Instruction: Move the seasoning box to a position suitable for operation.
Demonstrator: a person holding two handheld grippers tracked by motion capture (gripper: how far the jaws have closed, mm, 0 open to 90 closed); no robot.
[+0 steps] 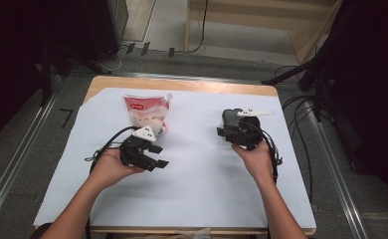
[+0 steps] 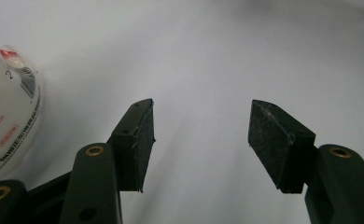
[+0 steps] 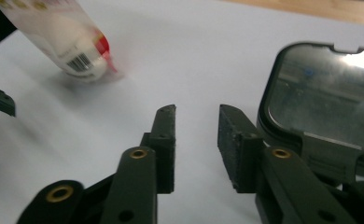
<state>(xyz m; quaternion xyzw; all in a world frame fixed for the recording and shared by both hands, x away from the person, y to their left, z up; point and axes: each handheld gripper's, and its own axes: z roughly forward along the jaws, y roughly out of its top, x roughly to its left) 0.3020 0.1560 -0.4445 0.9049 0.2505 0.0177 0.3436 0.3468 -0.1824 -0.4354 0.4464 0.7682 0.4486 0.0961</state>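
High view: a white-and-red pouch (image 1: 146, 115) lies on the white sheet (image 1: 197, 169) covering the desk, just beyond the left tongs (image 1: 158, 155) — its print too small to read. The right tongs (image 1: 225, 130) hover by a dark box (image 1: 230, 117).

Left gripper view: jaws apart, nothing between them; the pouch (image 2: 10, 112) lies at the left, with a barcode and illegible red text.

Right gripper view: jaws apart, empty — the box's clear lid (image 3: 327, 102) just right, the pouch (image 3: 73, 39) farther off.
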